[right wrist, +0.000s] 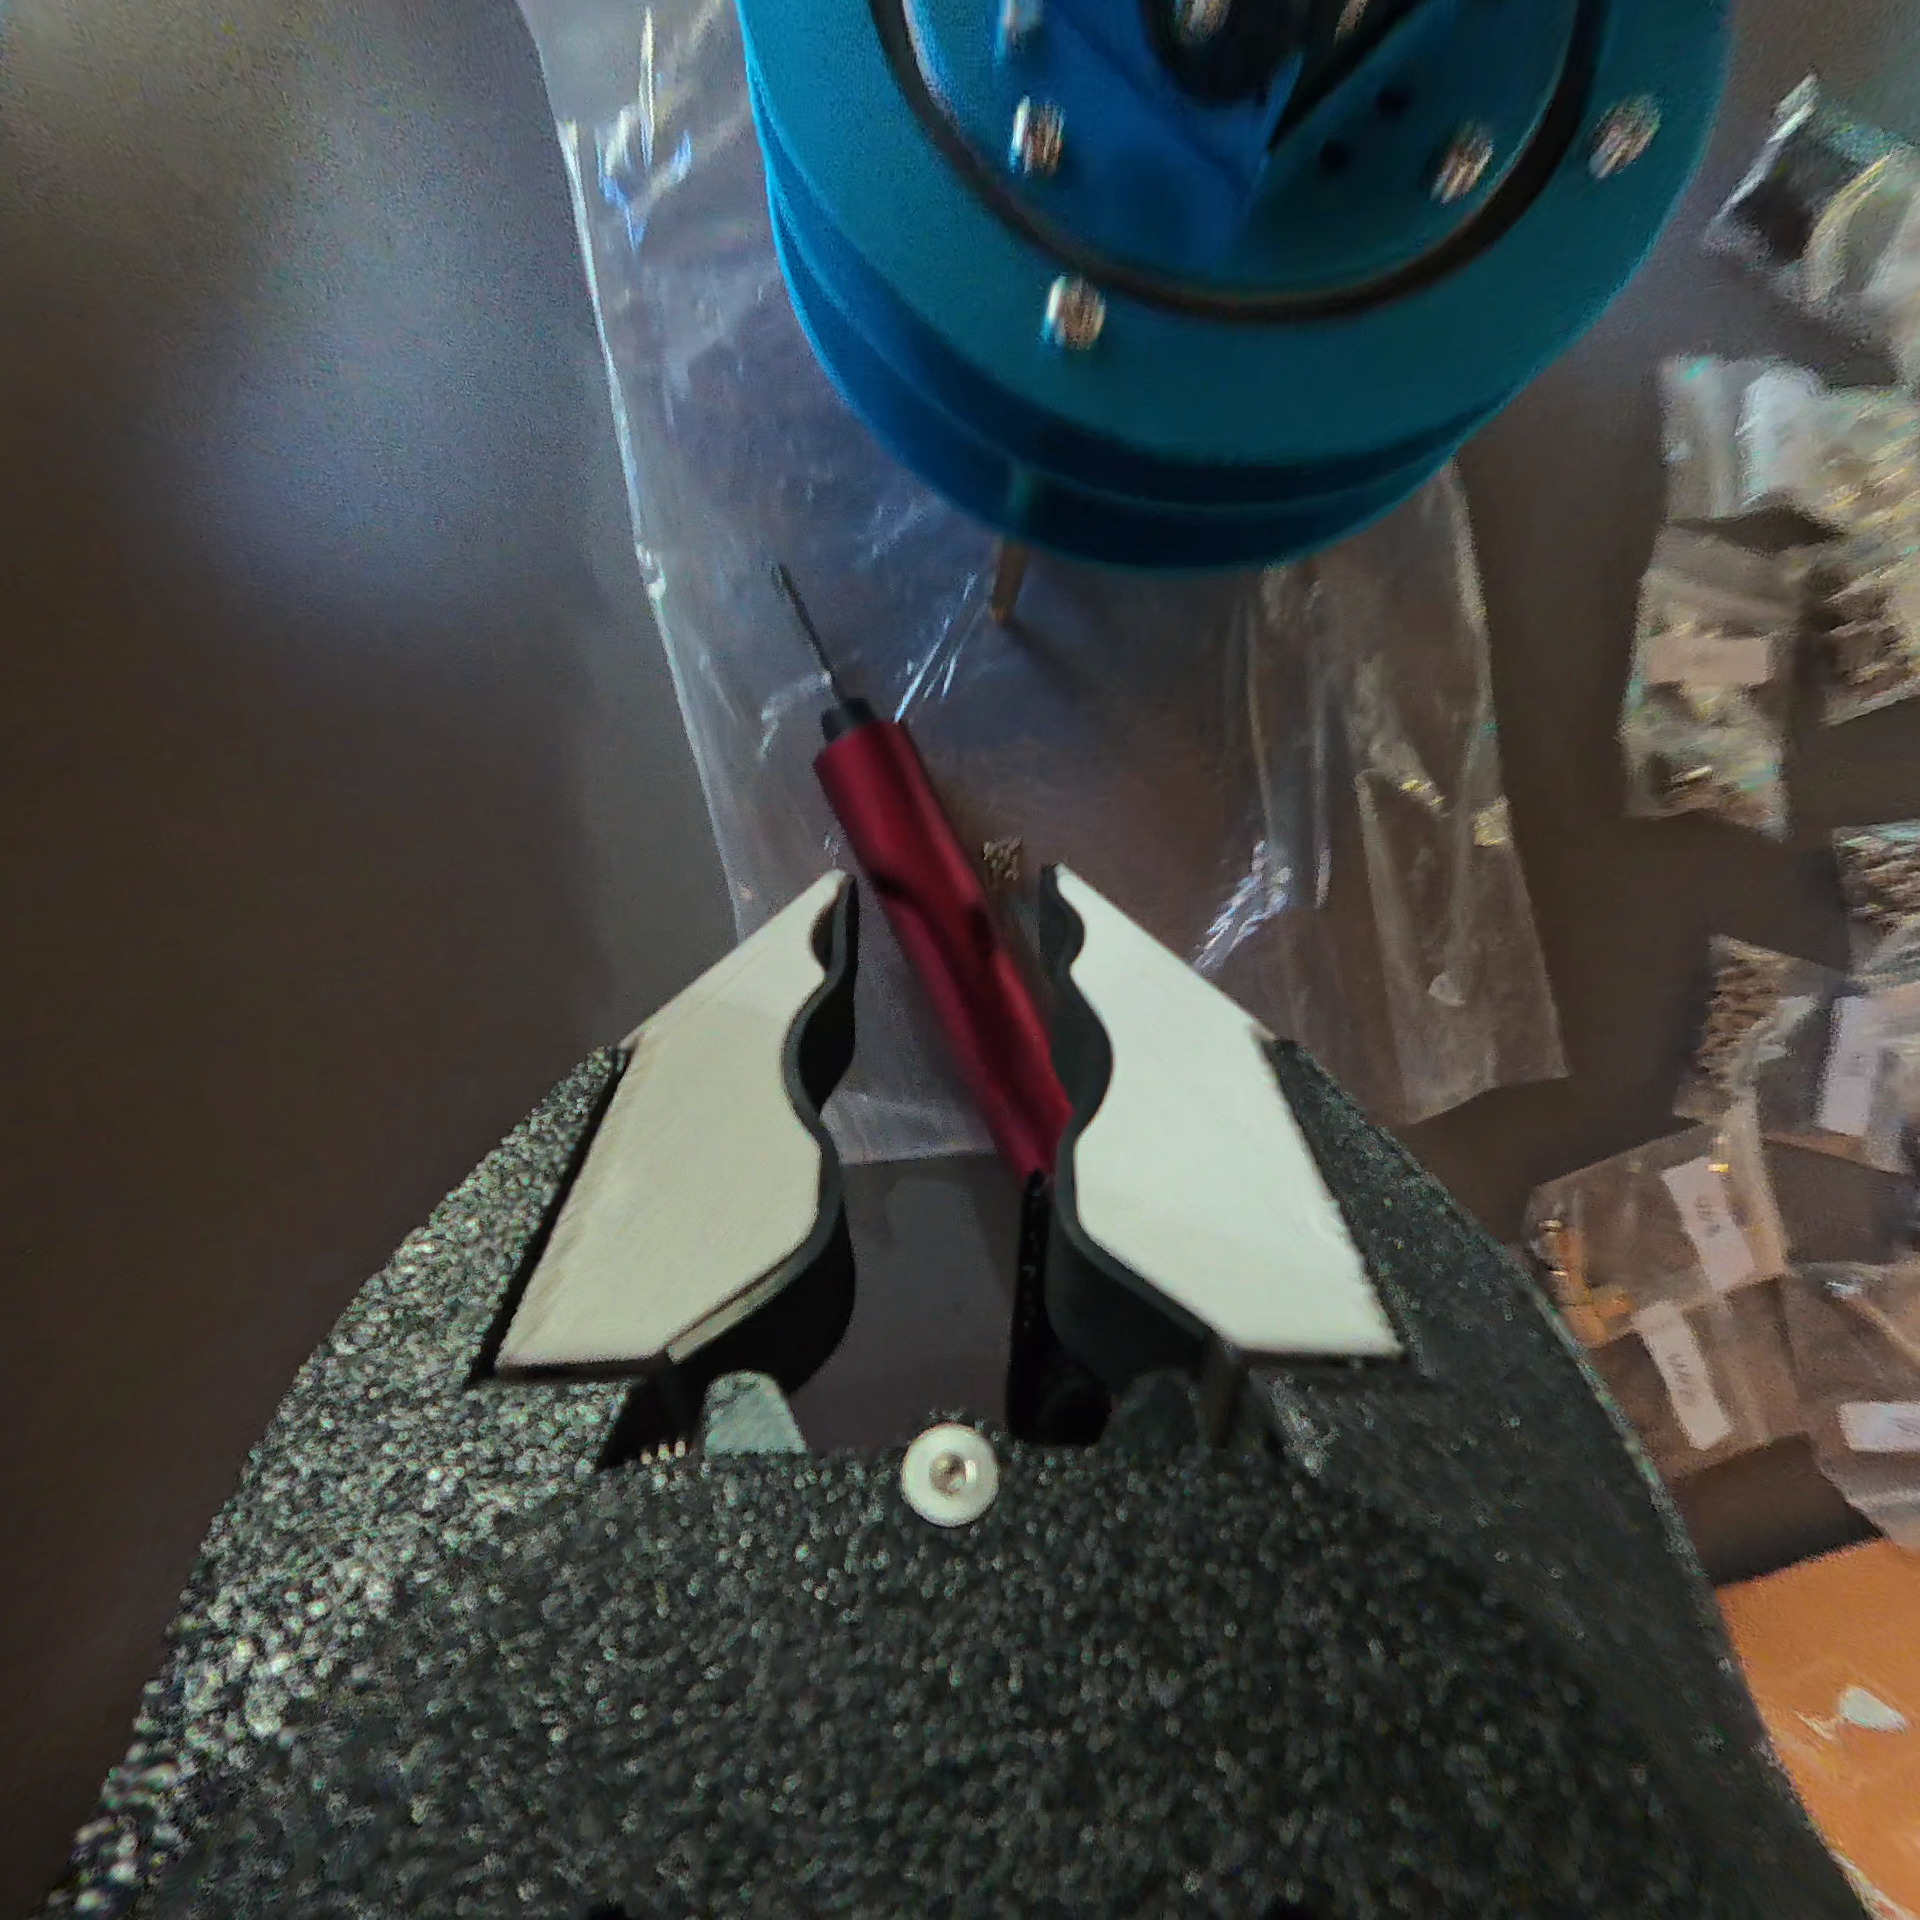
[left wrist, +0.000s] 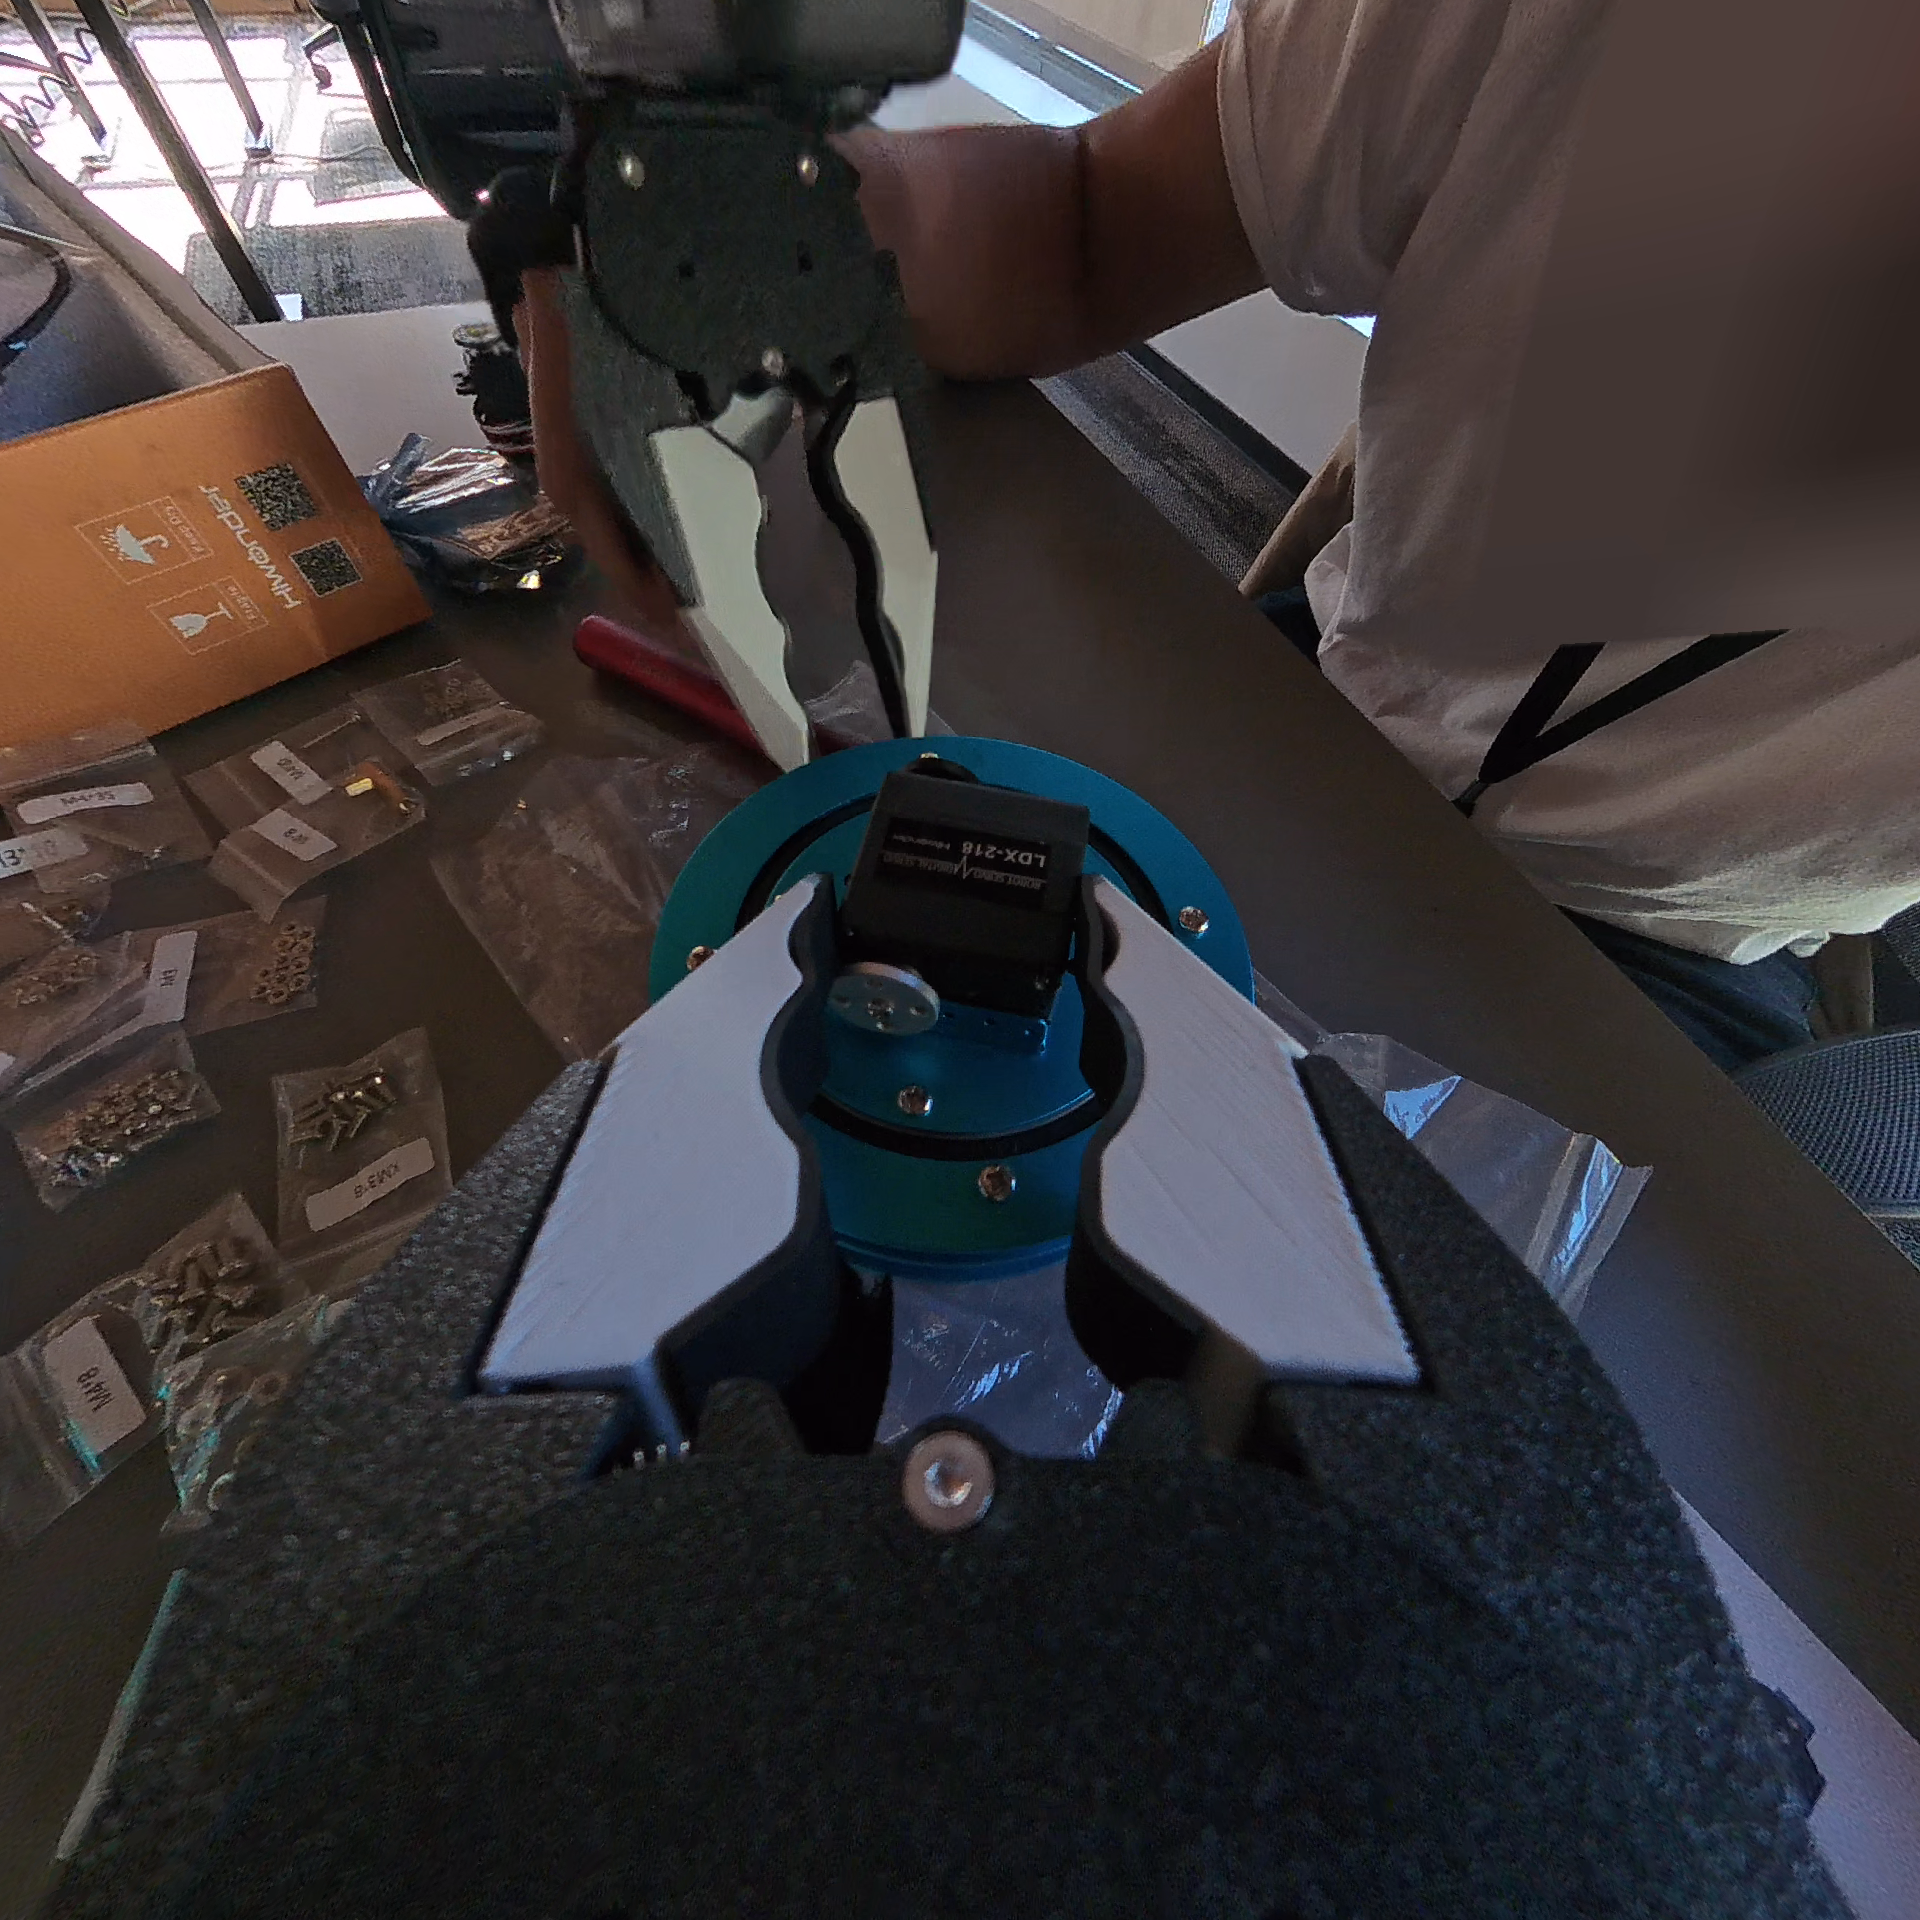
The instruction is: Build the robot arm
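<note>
While both wrist cameras looked down on the dark matte table (left wrist: 1299,727), I logged materials first. My left gripper (left wrist: 951,894) had white ribbed finger shells with wavy black rubber liners, set in a grainy black body. Its jaws stood apart on either side of a black box-shaped servo (left wrist: 961,894) with a small silver round horn (left wrist: 883,1003); I could not tell whether the pads pressed on the casing or only flanked it. The servo sat tilted on top of a teal anodised metal turntable base (left wrist: 935,1174), round, built of stacked discs and dotted with small bright screw heads. The base rested on a crinkled clear plastic bag (left wrist: 1496,1143).

My right gripper (right wrist: 951,883), of the same build, had its jaws narrowly apart about a red metal screwdriver (right wrist: 945,935). The slim faceted handle ran diagonally between the fingers, its rear end against the right-hand liner; the thin dark bit pointed toward the teal base. Whether the tool was gripped or lay on the plastic, I could not tell.

Across the table lay many small clear zip bags (left wrist: 353,1132) of screws and nuts with white labels, and an orange cardboard box (left wrist: 177,540). A person in a pale shirt (left wrist: 1558,416) sat at the table edge.
</note>
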Available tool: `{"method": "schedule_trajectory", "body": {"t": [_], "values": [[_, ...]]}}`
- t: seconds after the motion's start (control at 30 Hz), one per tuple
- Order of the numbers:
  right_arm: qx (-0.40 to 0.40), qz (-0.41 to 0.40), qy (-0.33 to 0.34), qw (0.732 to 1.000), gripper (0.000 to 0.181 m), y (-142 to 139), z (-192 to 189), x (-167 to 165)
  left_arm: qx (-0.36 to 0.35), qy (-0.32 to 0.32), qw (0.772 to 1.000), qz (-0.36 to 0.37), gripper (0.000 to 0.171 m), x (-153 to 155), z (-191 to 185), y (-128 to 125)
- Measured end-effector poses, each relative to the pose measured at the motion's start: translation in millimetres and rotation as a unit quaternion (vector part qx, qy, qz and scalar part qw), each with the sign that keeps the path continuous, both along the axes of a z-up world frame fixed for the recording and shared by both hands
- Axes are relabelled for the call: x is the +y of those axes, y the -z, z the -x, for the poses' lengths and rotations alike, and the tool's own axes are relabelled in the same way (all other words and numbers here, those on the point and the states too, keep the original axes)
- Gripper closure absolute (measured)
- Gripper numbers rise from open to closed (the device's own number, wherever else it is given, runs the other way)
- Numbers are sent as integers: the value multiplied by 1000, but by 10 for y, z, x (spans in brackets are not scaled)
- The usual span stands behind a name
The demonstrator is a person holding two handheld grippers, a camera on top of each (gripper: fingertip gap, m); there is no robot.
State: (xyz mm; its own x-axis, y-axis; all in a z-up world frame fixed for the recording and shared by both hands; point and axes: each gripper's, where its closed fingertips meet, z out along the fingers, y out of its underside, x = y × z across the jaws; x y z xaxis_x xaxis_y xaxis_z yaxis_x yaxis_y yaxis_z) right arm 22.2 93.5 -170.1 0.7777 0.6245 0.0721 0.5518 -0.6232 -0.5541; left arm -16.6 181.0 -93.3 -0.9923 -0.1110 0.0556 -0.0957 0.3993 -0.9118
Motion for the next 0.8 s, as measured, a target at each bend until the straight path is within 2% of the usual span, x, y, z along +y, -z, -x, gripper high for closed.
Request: {"method": "schedule_trajectory", "body": {"t": [0.17,0.23,0.33,0.43,0.57,0.73,0.8], "values": [[15,-152,3,988,151,-633,346,268,0,0,1000,-1,125,0,-1,2],[43,-188,1,981,145,-779,561,345,0,0,1000,-1,125,1,-2,3],[39,-191,5,981,134,-731,704,437,0,0,1000,0,125,0,-4,3],[36,-207,13,978,138,-780,652,457,-1,-1,1000,1,125,-1,-6,4],[86,-227,72,968,141,-903,353,455,-4,-2,1000,-1,125,4,2,9],[112,-230,131,958,140,-697,4,486,-23,-3,999,-23,124,10,23,27],[135,-224,151,953,139,-669,-29,510,-24,-8,999,-36,111,13,30,34]]}}
